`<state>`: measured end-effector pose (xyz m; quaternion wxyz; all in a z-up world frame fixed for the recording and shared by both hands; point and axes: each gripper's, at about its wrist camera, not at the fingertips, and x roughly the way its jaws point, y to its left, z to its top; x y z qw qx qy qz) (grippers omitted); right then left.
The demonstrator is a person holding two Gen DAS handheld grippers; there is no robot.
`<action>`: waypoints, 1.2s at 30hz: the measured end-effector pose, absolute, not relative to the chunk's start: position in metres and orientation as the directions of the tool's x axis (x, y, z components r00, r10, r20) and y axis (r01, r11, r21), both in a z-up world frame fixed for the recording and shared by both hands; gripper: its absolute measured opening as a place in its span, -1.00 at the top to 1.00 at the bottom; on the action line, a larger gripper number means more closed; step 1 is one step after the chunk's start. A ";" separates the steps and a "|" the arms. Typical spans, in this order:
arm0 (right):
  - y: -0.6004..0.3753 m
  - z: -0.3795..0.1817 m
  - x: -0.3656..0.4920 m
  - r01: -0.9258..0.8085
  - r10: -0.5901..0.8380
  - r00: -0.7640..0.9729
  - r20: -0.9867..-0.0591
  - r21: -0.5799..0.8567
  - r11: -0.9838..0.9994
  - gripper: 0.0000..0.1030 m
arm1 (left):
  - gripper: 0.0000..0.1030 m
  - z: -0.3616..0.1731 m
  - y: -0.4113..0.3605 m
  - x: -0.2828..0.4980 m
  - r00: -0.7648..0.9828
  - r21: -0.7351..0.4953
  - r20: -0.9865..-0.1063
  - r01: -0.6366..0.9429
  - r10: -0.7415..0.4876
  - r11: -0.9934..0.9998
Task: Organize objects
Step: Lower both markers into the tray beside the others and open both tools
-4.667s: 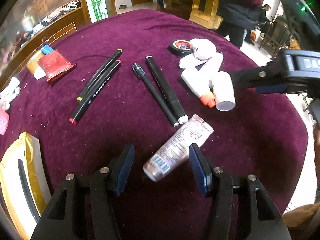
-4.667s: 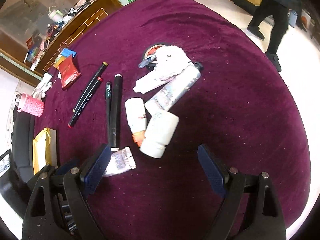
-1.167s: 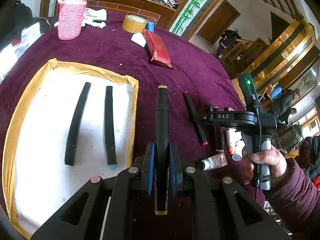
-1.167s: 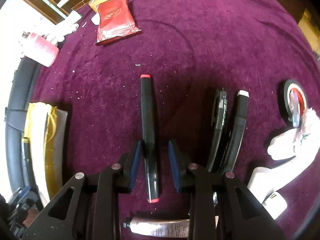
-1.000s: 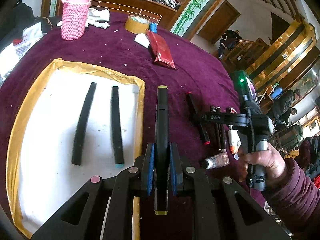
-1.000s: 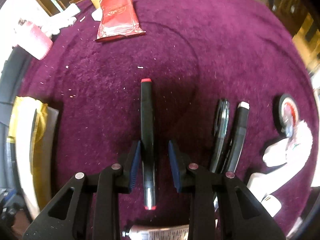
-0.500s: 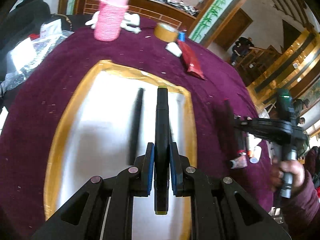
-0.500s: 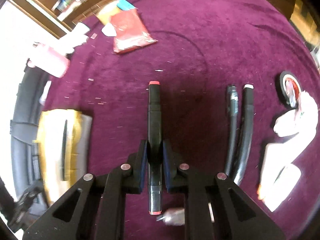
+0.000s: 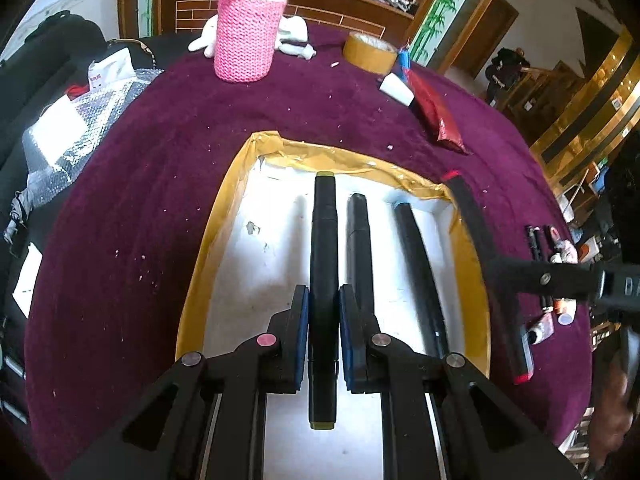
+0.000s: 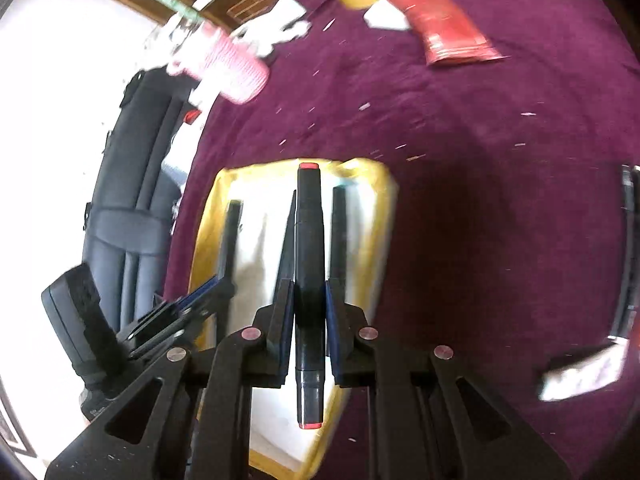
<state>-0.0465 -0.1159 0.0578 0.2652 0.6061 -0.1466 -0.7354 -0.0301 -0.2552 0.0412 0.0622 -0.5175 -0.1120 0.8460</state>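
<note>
My left gripper (image 9: 324, 312) is shut on a black marker with yellow ends (image 9: 324, 240), held over the white tray with a gold rim (image 9: 224, 216). Two black markers (image 9: 358, 248) (image 9: 416, 264) lie in the tray to its right. My right gripper (image 10: 308, 300) is shut on a black marker with red ends (image 10: 307, 240), held above the tray's right part (image 10: 384, 208). That marker also shows in the left wrist view (image 9: 488, 268) over the tray's right rim. The left gripper shows in the right wrist view (image 10: 200, 292).
On the purple tablecloth stand a pink knitted bottle cover (image 9: 246, 28), a tape roll (image 9: 370, 54) and a red packet (image 9: 436, 114) at the back. Pens and tubes (image 9: 546, 280) lie at the right. A bubble-wrap bag (image 9: 76, 128) lies at the left edge.
Both grippers have moved over the tray with their markers. The right gripper, which closed on the red-ended marker a second ago, has carried it from the cloth to the tray's right side.
</note>
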 end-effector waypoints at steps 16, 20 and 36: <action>-0.162 0.017 -0.060 0.196 -0.422 -0.130 -0.897 0.394 -0.898 0.75 | 0.78 0.017 -0.260 -0.051 -0.408 -0.241 -0.889 0.033 0.208 -0.970; -0.163 0.016 -0.062 0.189 -0.417 -0.130 -0.899 0.391 -0.901 0.75 | 0.67 0.018 -0.263 -0.052 -0.409 -0.269 -0.883 0.043 0.229 -0.962; -0.160 0.036 -0.056 0.219 -0.402 -0.165 -0.901 0.364 -0.905 0.72 | 0.10 0.059 -0.262 -0.033 -0.447 -0.272 -0.867 0.057 0.219 -0.961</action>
